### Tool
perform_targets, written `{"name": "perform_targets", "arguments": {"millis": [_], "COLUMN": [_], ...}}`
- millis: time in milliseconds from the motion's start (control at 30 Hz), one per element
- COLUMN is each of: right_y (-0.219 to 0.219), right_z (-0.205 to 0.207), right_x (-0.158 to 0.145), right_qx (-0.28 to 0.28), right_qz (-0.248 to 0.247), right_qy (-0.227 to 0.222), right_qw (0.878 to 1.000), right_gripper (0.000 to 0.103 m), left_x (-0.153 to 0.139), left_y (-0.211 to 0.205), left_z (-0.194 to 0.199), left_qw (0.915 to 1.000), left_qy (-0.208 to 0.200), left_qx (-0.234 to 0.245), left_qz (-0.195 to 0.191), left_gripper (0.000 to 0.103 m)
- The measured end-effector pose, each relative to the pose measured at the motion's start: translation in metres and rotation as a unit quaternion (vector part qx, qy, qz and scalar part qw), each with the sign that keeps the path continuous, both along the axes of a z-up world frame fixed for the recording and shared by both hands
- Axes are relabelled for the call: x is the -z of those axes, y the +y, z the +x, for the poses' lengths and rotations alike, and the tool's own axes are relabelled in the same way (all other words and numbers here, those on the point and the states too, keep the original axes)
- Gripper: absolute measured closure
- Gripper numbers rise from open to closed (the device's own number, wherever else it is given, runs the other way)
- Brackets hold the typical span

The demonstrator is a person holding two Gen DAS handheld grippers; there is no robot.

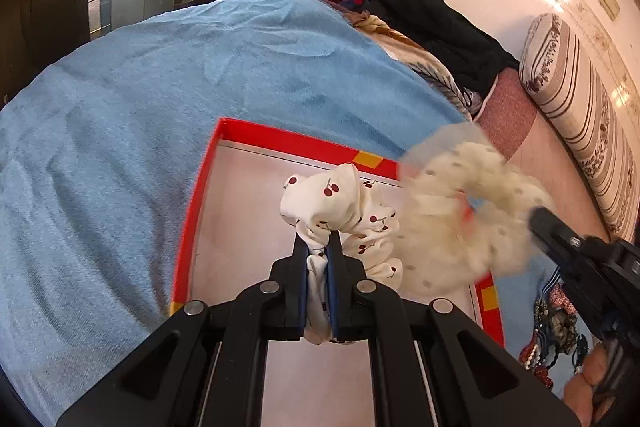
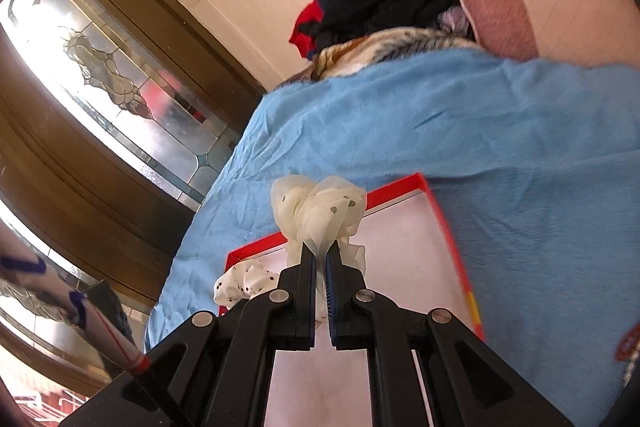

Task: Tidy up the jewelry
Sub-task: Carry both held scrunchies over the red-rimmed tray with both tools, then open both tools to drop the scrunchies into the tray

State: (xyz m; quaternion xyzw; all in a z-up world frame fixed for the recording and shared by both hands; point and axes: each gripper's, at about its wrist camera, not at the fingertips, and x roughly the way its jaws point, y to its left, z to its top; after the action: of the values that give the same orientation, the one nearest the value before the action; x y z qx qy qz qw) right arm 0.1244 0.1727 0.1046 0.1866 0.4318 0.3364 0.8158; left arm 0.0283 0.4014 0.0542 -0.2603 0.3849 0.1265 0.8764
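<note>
My left gripper (image 1: 318,241) is shut on a white cherry-print scrunchie (image 1: 340,203) and holds it over the red-rimmed box (image 1: 192,211) with a pale floor. My right gripper (image 2: 321,251) is shut on a cream dotted sheer scrunchie (image 2: 316,207), held above the same red-rimmed box (image 2: 452,227). In the left wrist view the cream scrunchie (image 1: 452,227) hangs blurred at the box's right edge, with the right gripper (image 1: 536,223) behind it. The cherry-print scrunchie (image 2: 244,283) shows low left in the right wrist view.
The box lies on a blue fleece blanket (image 1: 160,87). A heap of beaded jewelry (image 1: 552,331) lies on the blanket right of the box. Dark and red clothes (image 1: 420,11) are piled behind, by a striped bolster (image 1: 580,99). A glazed wooden door (image 2: 100,75) stands at left.
</note>
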Motion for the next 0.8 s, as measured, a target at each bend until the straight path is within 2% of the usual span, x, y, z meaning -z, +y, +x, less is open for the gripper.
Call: {"name": "perform_targets", "arguments": {"millis": [233, 400, 433, 467, 500, 533, 600, 633, 800], "right_y": [0.006, 0.003, 0.002, 0.001, -0.001, -0.002, -0.007, -0.011, -0.026], "right_z": [0.014, 0.021, 0.022, 0.024, 0.025, 0.027, 0.027, 0.025, 0.006], "right_x": [0.021, 0.032, 0.034, 0.036, 0.038, 0.039, 0.038, 0.037, 0.026], "right_qx": [-0.001, 0.010, 0.013, 0.014, 0.012, 0.011, 0.013, 0.014, 0.015], "right_qz": [-0.013, -0.042, -0.046, -0.045, -0.045, -0.045, -0.046, -0.045, -0.050], "right_qy": [0.015, 0.017, 0.022, 0.025, 0.032, 0.034, 0.035, 0.031, 0.009], "right_qw": [1.000, 0.999, 0.999, 0.999, 0.998, 0.998, 0.998, 0.998, 0.999], "right_gripper": [0.098, 0.095, 0.094, 0.092, 0.087, 0.074, 0.060, 0.060, 0.060], "left_x": [0.008, 0.017, 0.018, 0.019, 0.018, 0.018, 0.014, 0.011, -0.007], "left_y": [-0.001, 0.009, 0.010, 0.011, 0.010, 0.010, 0.008, 0.006, 0.005], "left_z": [0.011, 0.014, 0.015, 0.015, 0.014, 0.013, 0.012, 0.011, -0.001], "left_qw": [0.9998, 0.9992, 0.9992, 0.9991, 0.9992, 0.9993, 0.9994, 0.9994, 0.9989], "left_qy": [0.009, 0.024, 0.027, 0.028, 0.024, 0.022, 0.018, 0.015, -0.009], "left_qx": [-0.012, -0.031, -0.031, -0.032, -0.033, -0.031, -0.029, -0.032, -0.045], "left_qz": [0.016, 0.003, 0.001, 0.000, -0.001, -0.004, -0.005, 0.001, 0.001], "left_gripper": [0.095, 0.091, 0.083, 0.070, 0.068, 0.063, 0.054, 0.047, 0.041]}}
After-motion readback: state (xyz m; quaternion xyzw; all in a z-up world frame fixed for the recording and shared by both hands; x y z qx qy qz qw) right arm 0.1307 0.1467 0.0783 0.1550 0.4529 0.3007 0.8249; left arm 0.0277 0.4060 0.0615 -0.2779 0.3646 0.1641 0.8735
